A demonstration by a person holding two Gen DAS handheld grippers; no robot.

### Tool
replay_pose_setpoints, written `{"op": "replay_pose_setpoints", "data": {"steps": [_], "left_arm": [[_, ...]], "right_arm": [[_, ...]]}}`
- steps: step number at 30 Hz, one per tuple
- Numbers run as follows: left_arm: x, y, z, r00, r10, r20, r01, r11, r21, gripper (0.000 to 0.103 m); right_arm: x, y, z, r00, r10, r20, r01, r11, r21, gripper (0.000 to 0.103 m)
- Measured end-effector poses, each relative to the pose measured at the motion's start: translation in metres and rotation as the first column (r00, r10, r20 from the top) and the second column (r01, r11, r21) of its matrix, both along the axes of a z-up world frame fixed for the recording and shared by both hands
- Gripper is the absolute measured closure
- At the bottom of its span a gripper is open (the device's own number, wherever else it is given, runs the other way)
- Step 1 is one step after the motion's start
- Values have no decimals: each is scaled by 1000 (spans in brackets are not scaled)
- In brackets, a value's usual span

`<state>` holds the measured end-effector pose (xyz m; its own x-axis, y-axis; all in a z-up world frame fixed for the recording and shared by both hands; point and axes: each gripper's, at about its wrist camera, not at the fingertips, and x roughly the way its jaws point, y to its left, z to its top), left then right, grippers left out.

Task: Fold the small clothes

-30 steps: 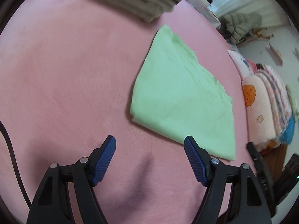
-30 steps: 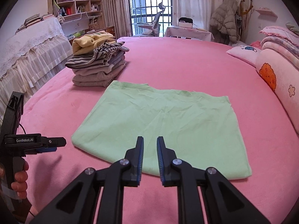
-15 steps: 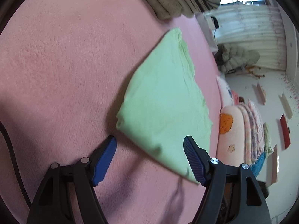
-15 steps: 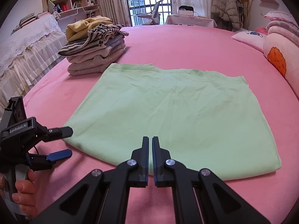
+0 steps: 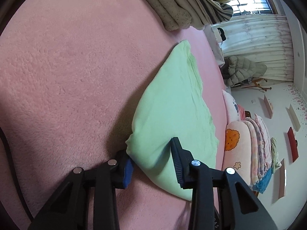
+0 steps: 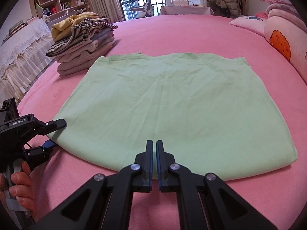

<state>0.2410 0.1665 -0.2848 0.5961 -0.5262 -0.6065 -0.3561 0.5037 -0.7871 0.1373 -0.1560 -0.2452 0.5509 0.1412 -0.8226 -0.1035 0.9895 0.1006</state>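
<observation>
The green cloth (image 6: 172,111) lies flat on the pink bed (image 6: 191,32). The left tool (image 5: 151,159), jaws apart, straddles its near corner; the right tool (image 6: 154,153), nearly closed and empty, hovers at its near edge. Next: pinch that corner and fold across.

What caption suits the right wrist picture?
Right claw, shut, at green cloth's near edge; left claw straddles its corner.

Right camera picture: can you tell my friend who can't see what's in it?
A green cloth lies flat on a pink bed. The right gripper, nearly shut, points at its near edge; the left gripper straddles a corner. Folded clothes sit behind.
</observation>
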Motion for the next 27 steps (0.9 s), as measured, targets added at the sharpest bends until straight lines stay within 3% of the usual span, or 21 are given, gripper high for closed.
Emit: {"op": "replay_pose_setpoints", "data": {"steps": [4, 6, 9, 18, 27], "left_arm": [[3, 1, 0, 1000, 2, 3, -2, 1000, -3, 70], [6, 1, 2, 1000, -13, 15, 12, 1000, 13, 87], [8, -3, 7, 999, -28, 35, 27, 998, 49, 93], [13, -17, 37, 992, -71, 108, 53, 985, 162, 95], [26, -66, 83, 961, -175, 212, 108, 950, 293, 95]], "right_arm": [[4, 6, -2, 1000, 12, -4, -12, 1000, -6, 100], [7, 9, -6, 1000, 15, -13, -15, 1000, -10, 100], [12, 10, -22, 998, 10, -66, -11, 1000, -20, 100], [8, 7, -29, 998, 2, -58, -1, 1000, 6, 100], [7, -2, -30, 999, -9, -44, 12, 997, 70, 100]]}}
